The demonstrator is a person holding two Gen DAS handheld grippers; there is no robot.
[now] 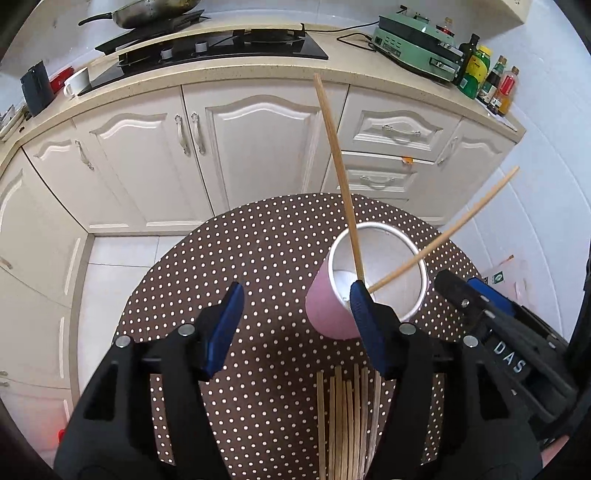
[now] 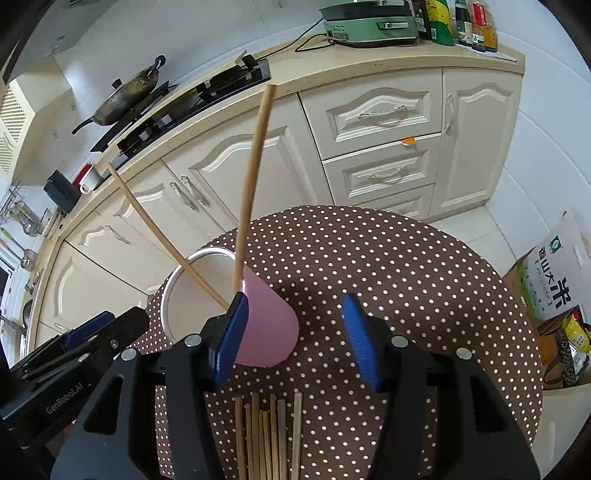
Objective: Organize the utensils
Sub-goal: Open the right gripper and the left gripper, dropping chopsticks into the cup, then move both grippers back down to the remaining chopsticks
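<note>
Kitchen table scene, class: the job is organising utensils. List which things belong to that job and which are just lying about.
Part of the job:
pink cup
two chopsticks in the cup
loose chopsticks on the table
left gripper, open
right gripper, open

Lying about:
wok
green appliance
bottles
white mug

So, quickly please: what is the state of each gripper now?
Left gripper: open, holding nothing.
Right gripper: open, holding nothing.

Two chopsticks (image 1: 338,170) lean out of the pink cup (image 1: 328,310), barring its mouth from above. Loose chopsticks (image 2: 267,435) cover the near cloth; the polka-dot tabletop (image 2: 406,277) beyond lies open.
</note>
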